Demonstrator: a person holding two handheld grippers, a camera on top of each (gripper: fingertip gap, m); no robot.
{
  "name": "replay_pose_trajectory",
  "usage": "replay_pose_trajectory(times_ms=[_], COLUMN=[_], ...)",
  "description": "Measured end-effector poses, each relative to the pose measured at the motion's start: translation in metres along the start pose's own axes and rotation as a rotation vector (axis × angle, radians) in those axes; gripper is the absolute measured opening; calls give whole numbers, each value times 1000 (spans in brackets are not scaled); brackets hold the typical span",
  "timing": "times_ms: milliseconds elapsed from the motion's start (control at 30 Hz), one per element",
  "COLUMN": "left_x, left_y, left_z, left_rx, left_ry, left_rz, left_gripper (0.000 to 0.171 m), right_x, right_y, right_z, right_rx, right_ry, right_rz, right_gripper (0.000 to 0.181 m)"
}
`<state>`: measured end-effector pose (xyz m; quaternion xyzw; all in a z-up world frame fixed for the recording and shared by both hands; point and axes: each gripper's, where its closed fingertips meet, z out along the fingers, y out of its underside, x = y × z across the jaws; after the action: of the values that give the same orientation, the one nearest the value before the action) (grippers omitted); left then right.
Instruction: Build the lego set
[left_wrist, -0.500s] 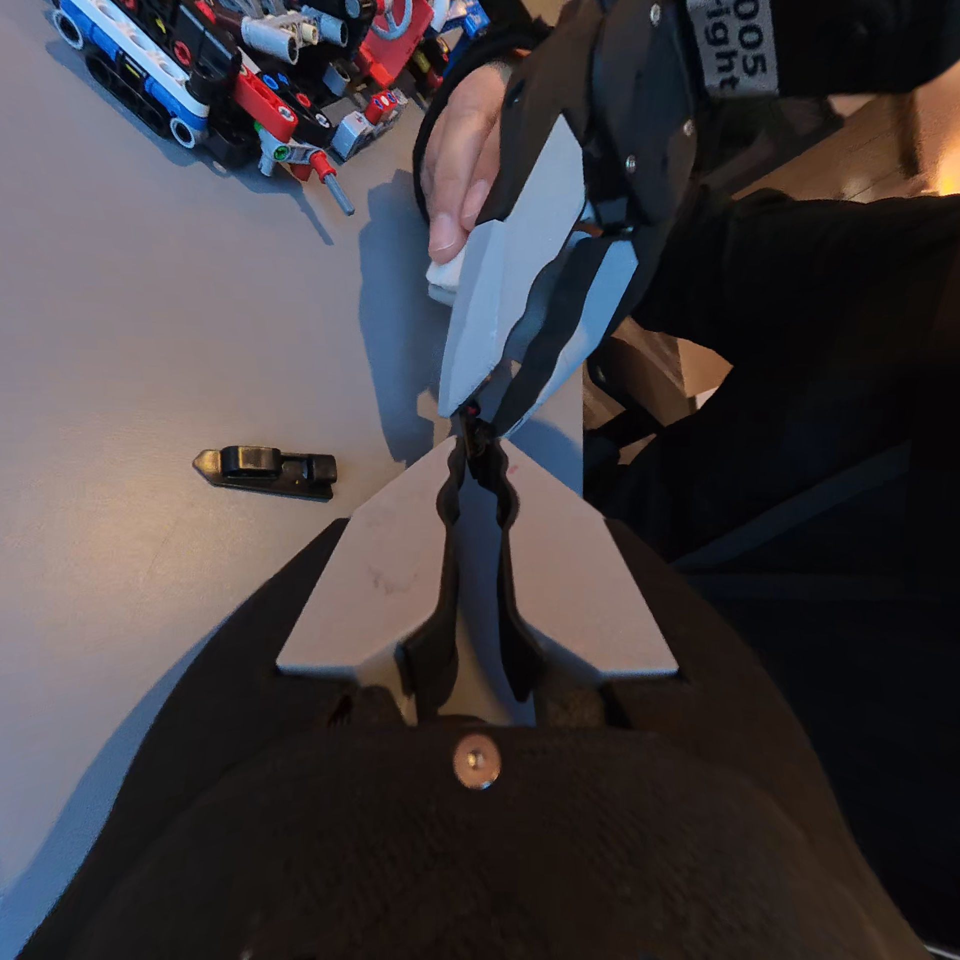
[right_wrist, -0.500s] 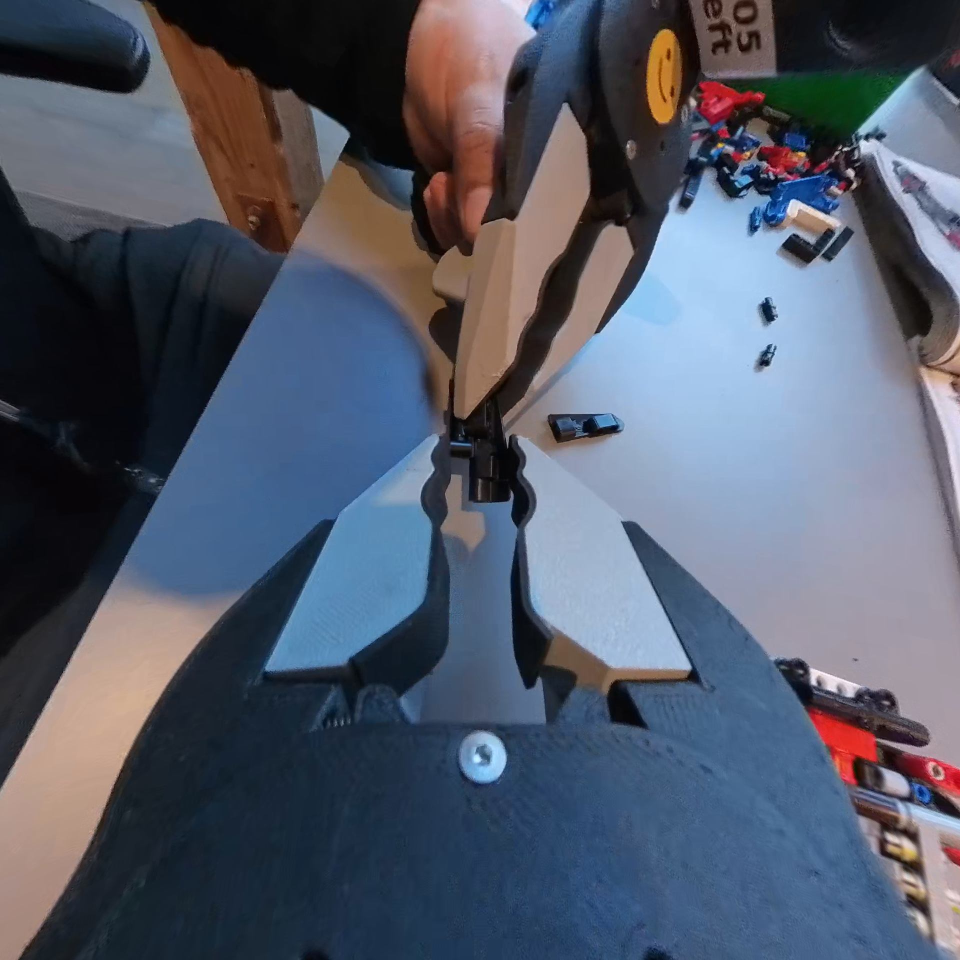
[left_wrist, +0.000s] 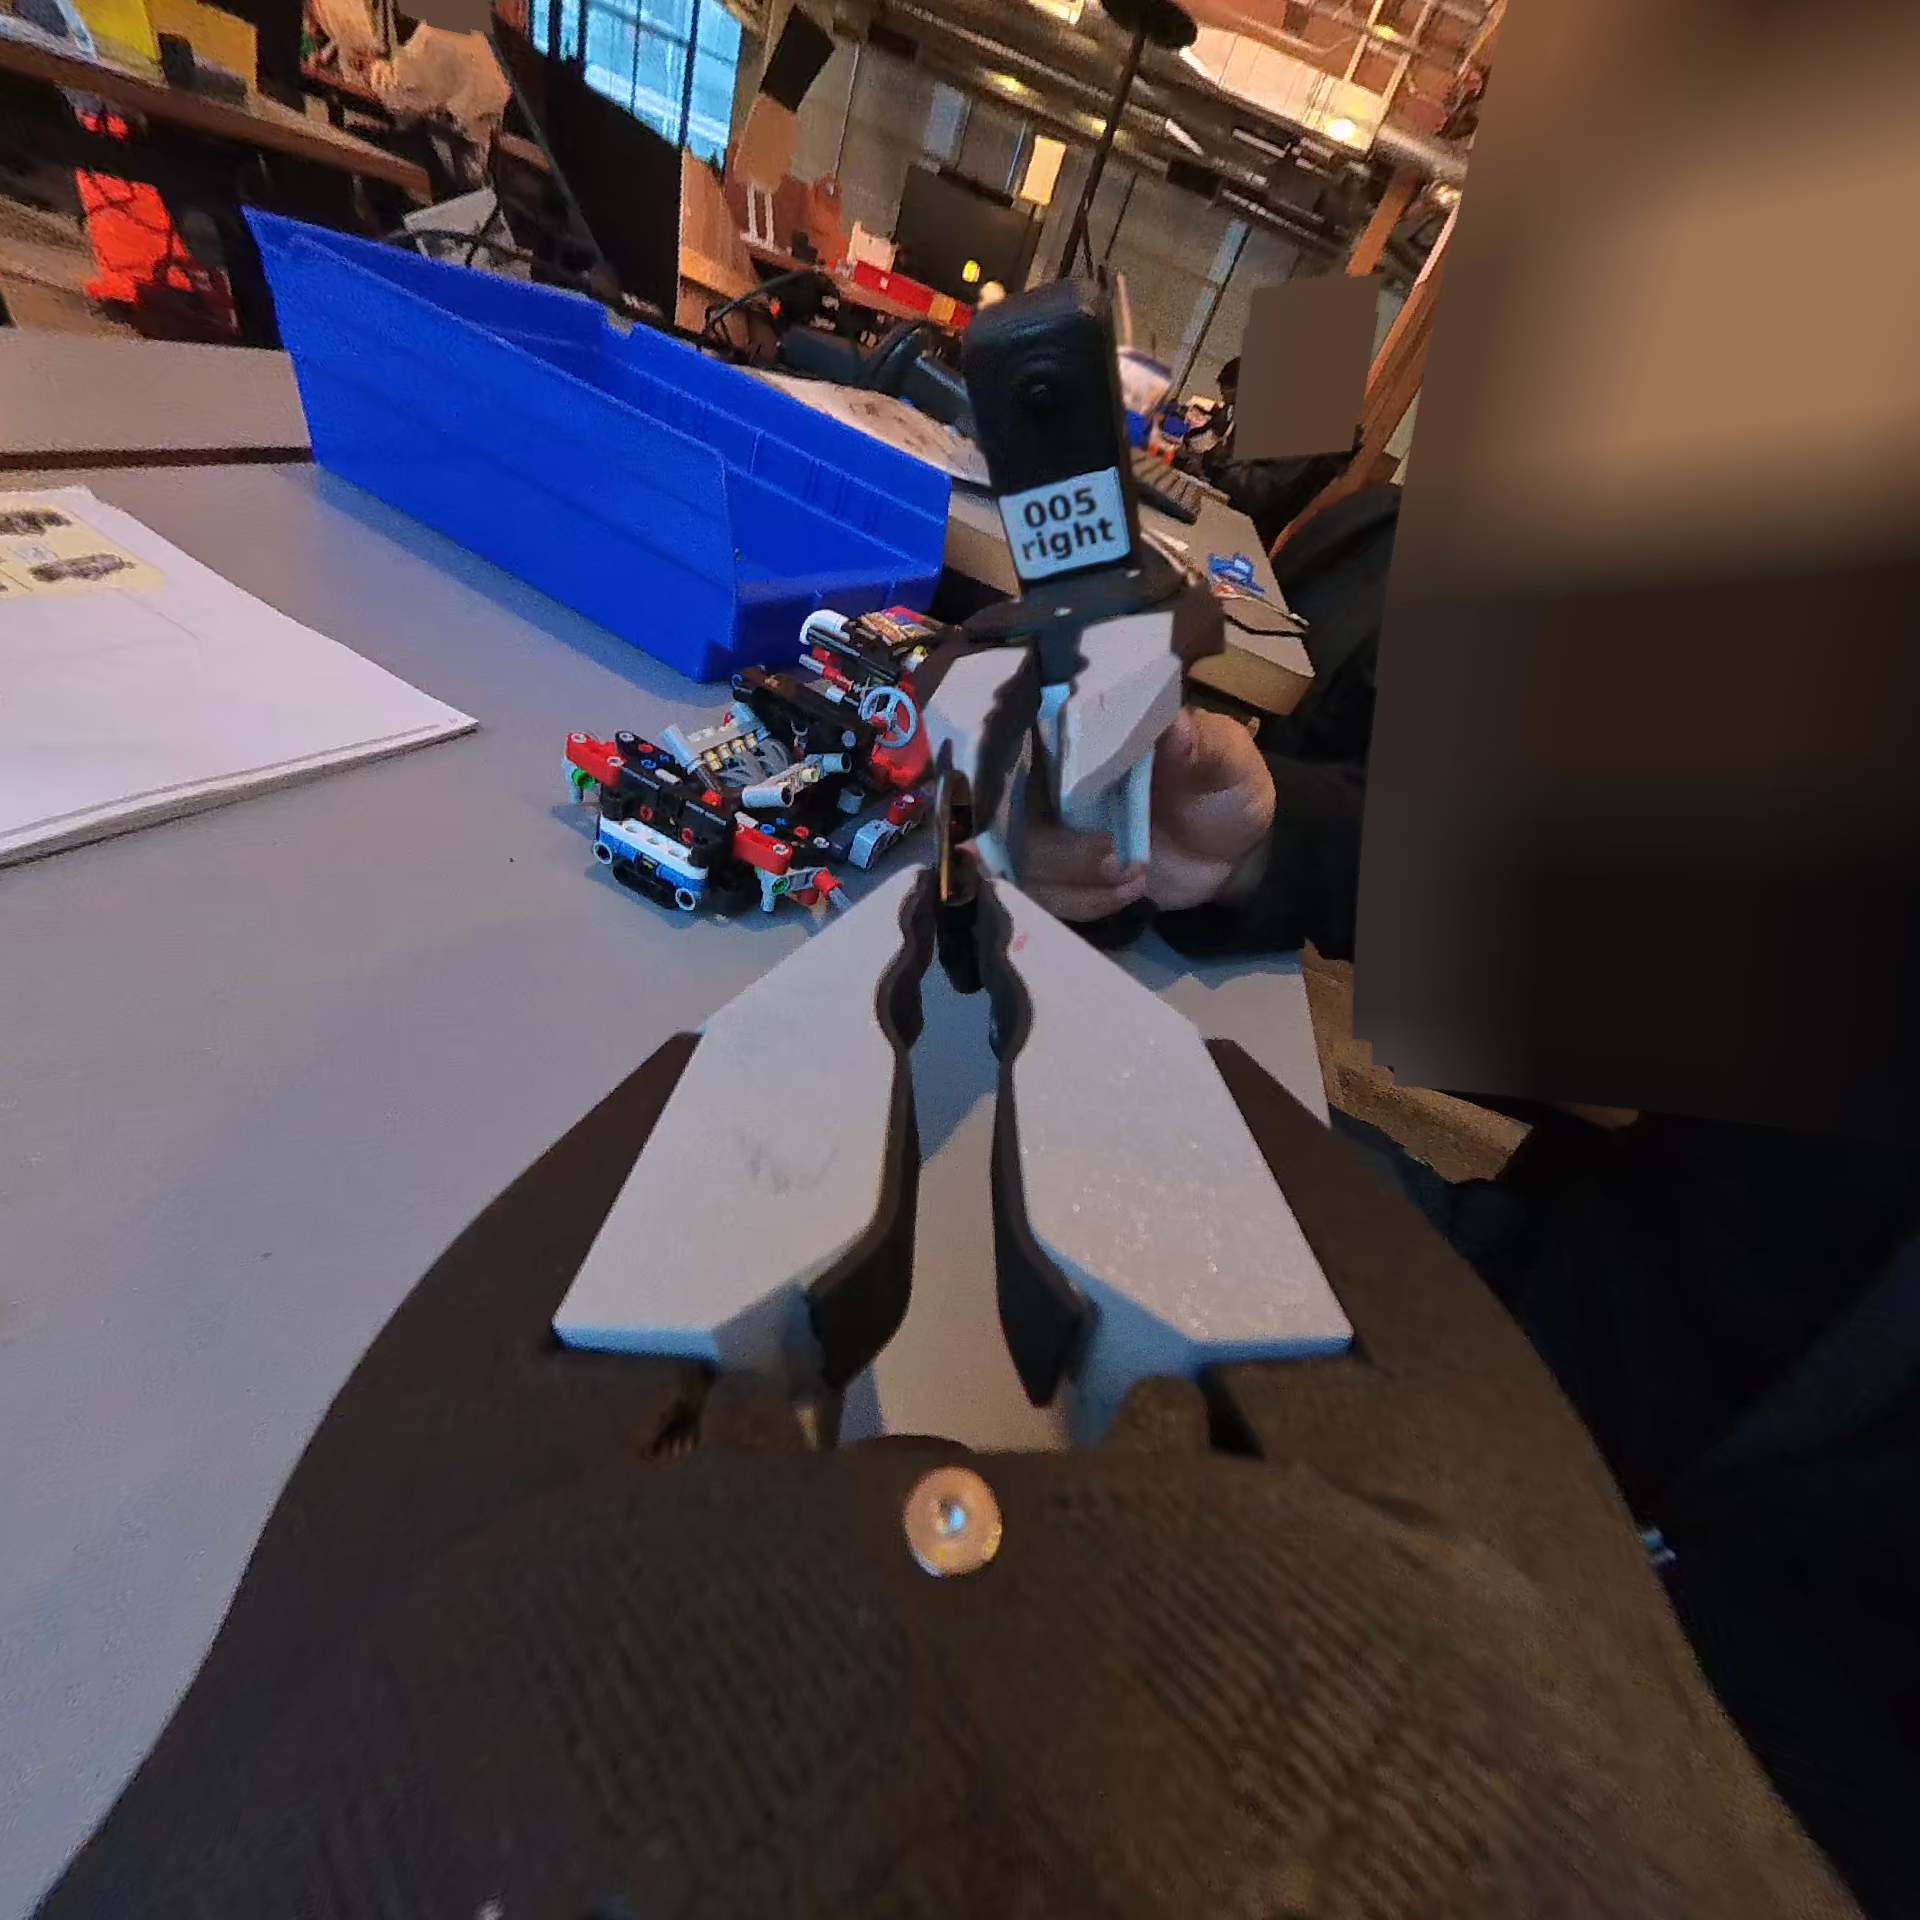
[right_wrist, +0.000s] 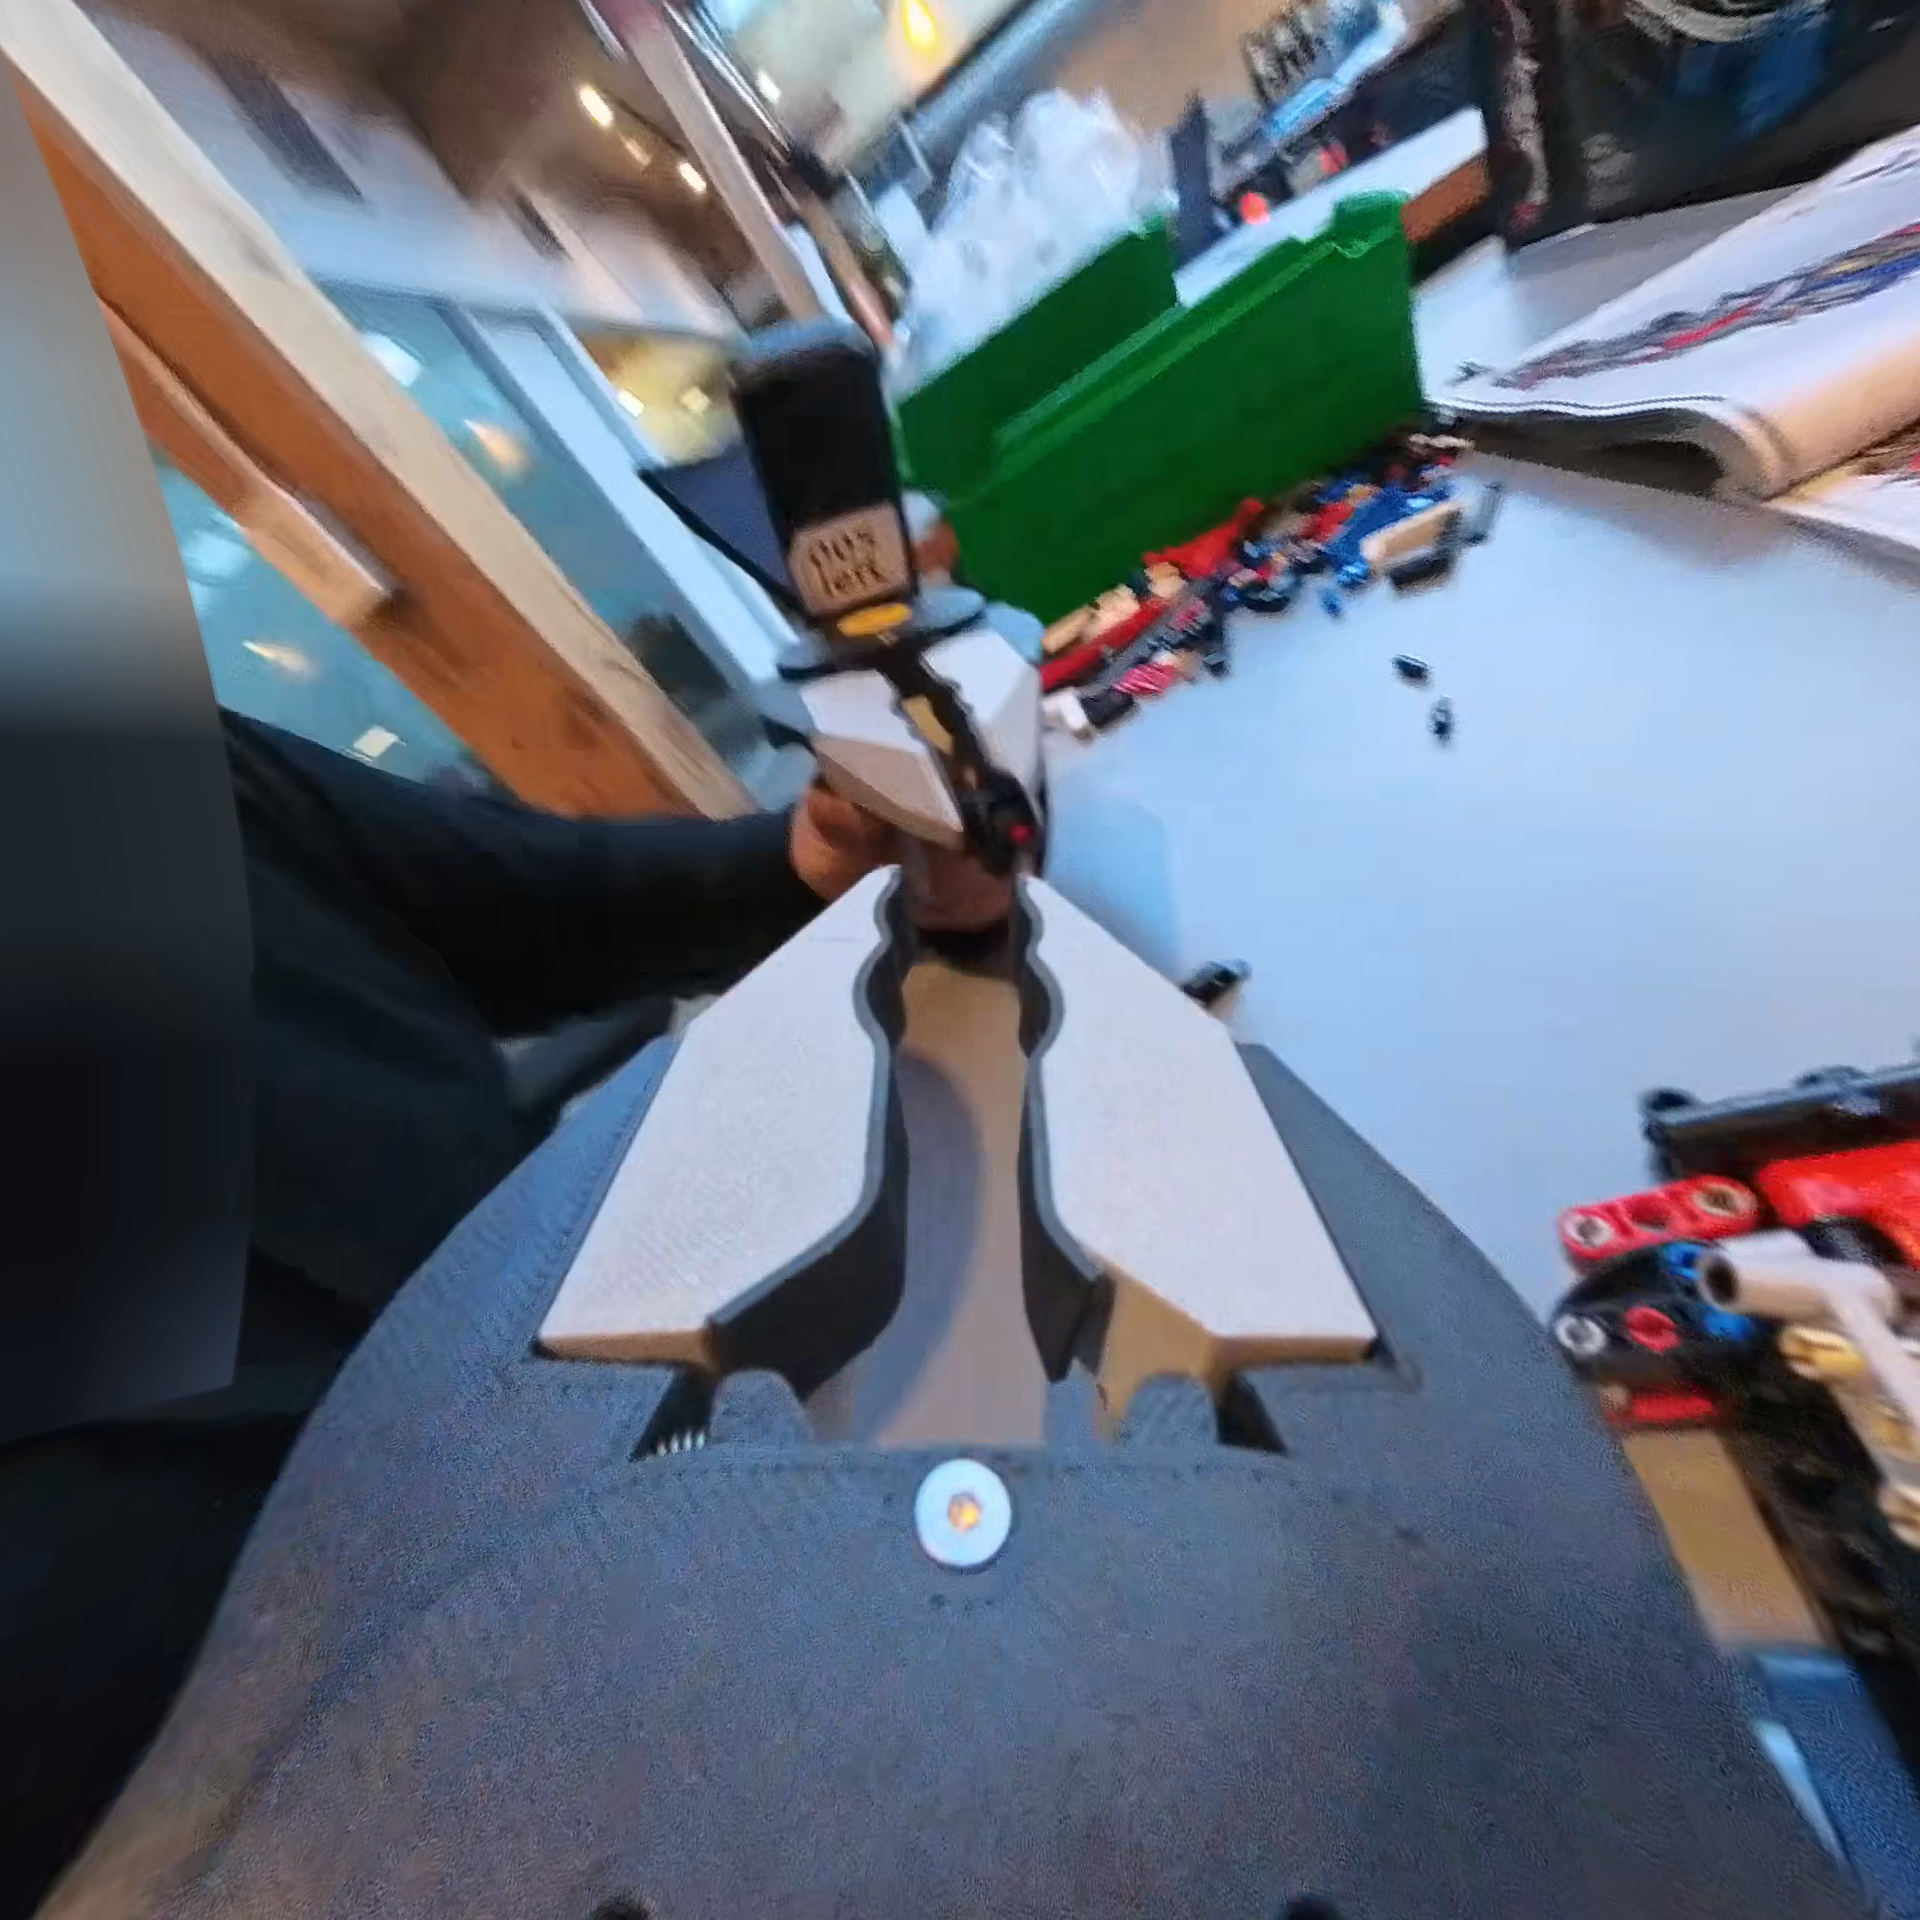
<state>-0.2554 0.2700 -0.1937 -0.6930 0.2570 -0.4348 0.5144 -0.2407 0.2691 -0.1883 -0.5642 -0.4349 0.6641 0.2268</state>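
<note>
My left gripper (left_wrist: 954, 899) is shut on a small black lego piece (left_wrist: 951, 831) with a red bit, held above the grey table (left_wrist: 312, 987). The right wrist view shows that gripper (right_wrist: 1003, 831) and its piece (right_wrist: 1000, 816) just beyond my right gripper (right_wrist: 961, 899), which is slightly open with nothing between its fingers. The left wrist view shows the right gripper (left_wrist: 1039, 810) in a person's hand close behind the piece. The partly built red, black and blue model (left_wrist: 748, 800) lies on the table to the left of the grippers; part of it shows in the right wrist view (right_wrist: 1766, 1278).
A blue bin (left_wrist: 582, 468) stands behind the model and an open booklet (left_wrist: 156, 665) lies at the left. In the right wrist view there are a green bin (right_wrist: 1143, 436), a pile of loose pieces (right_wrist: 1299, 582), a black piece on the table (right_wrist: 1216, 977) and a booklet (right_wrist: 1714, 364). Both grippers' tips are close together, under 4 cm apart.
Both grippers have tilted up from looking down at the table to looking across it. The right gripper has let go of the black piece and drawn back; the left still holds it.
</note>
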Motion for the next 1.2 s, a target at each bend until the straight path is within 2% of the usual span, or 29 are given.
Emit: replay_pose_trajectory(times_ms=[67,200,333,467,667,967,1033,1133,1200], left_x=[0,2,5,5,1,1,1,3,2], left_y=[2,-7,-7,-9,-8,-10,-8,-8,-8], left_z=[6,10,15,15,16,17,18,19,19], left_rx=[-3,54,70,94,80,89,81,79,81], left_ry=[10,47,64,38,-6,-46,-43,-38,-38], left_rz=[-53,-172,-245,-175,-115,-47,-52,-48,-53], left_gripper=[4,4,4,4,4,4,4,4,4], right_x=[1,13,4,7,4,9,12,11,11], right_y=[0,12,4,4,0,-3,-5,-5,-5], right_z=[0,3,4,0,-1,-4,-5,-5,-5], right_rx=[-3,-72,-17,-5,26,56,70,66,65], right_ry=[2,100,36,8,-62,-60,-35,-34,-24], right_rz=[-9,-92,-72,11,94,138,130,103,86], right_gripper=[7,14,13,0,0,0,14,2,2])
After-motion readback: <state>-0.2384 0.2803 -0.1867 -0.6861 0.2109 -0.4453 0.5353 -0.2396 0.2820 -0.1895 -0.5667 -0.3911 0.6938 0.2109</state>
